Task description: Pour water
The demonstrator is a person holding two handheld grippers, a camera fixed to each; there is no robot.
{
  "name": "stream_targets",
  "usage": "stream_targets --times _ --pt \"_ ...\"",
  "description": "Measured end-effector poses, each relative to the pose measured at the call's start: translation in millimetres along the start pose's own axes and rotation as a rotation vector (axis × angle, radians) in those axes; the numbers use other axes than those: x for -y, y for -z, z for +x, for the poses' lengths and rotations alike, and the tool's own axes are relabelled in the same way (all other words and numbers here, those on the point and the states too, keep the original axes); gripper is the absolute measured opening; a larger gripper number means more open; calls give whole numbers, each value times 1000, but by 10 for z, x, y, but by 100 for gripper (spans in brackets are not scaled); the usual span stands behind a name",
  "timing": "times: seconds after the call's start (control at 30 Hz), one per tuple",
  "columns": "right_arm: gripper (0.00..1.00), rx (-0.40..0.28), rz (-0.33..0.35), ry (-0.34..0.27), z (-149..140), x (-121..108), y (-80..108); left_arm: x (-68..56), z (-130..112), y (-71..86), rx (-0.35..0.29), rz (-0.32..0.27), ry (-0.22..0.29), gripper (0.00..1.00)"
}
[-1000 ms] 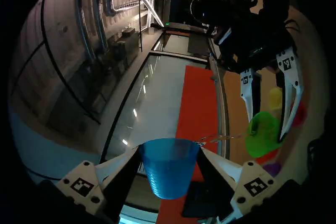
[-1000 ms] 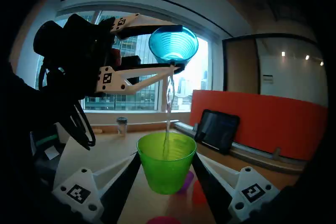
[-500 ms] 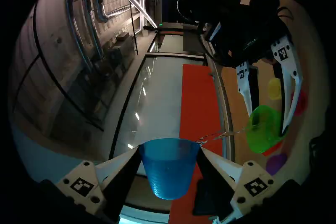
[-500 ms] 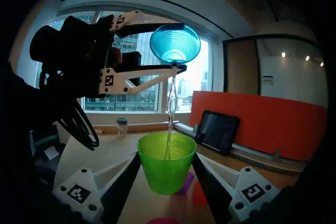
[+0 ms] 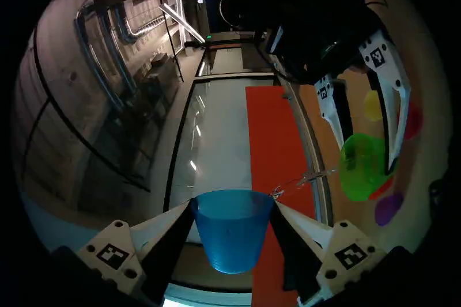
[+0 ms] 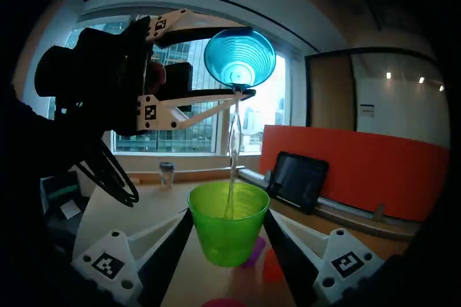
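Observation:
My left gripper (image 5: 232, 232) is shut on a blue cup (image 5: 231, 227), tipped on its side. In the right gripper view the blue cup (image 6: 240, 57) hangs high, mouth toward me, held by the left gripper (image 6: 233, 62). A thin stream of water (image 6: 233, 151) falls from its rim into the green cup (image 6: 228, 228). My right gripper (image 6: 229, 238) is shut on that green cup, held upright above the desk. In the left gripper view the green cup (image 5: 362, 166) sits between the right gripper's white fingers (image 5: 330, 108), and the water (image 5: 299, 181) arcs toward it.
A wooden desk (image 6: 196, 272) lies below with purple (image 6: 255, 251), red (image 6: 272, 264) and pink cups. A dark tablet (image 6: 297, 180) leans on an orange partition (image 6: 369, 163). A small jar (image 6: 166, 173) stands by the window. A person's dark sleeve (image 6: 52, 151) is at the left.
The blue cup has tipped a little further and the water keeps running. The left gripper view has swung slightly, shifting the green cup right and up.

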State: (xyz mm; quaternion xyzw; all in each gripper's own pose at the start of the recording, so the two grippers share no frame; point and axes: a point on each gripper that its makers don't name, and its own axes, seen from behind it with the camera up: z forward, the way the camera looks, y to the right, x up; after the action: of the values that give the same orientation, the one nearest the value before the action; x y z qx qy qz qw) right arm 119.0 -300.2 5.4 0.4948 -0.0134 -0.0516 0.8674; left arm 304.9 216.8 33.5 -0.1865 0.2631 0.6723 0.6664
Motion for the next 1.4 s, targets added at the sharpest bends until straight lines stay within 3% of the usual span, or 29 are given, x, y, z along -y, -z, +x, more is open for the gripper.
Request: stream_targets --times 0.5,0.7,0.9,1.0,1.1,1.4 --pt "88 -10 -2 -5 20 -4 -16 -37 118 24 -16 -2 -173 88" --pt "88 -15 -4 -7 32 -1 -15 -63 155 43 -23 2 -195 88" --pt "88 -18 -4 -8 49 -5 -13 -10 179 39 -29 13 -190 88" --pt "88 -18 -5 -8 48 -9 -10 -5 192 27 -33 15 -170 88" --pt "88 -19 -7 -8 47 -16 -6 -4 183 5 -36 16 -111 88" --pt "88 -34 -17 -18 87 -53 26 -16 68 -46 -36 3 163 88"
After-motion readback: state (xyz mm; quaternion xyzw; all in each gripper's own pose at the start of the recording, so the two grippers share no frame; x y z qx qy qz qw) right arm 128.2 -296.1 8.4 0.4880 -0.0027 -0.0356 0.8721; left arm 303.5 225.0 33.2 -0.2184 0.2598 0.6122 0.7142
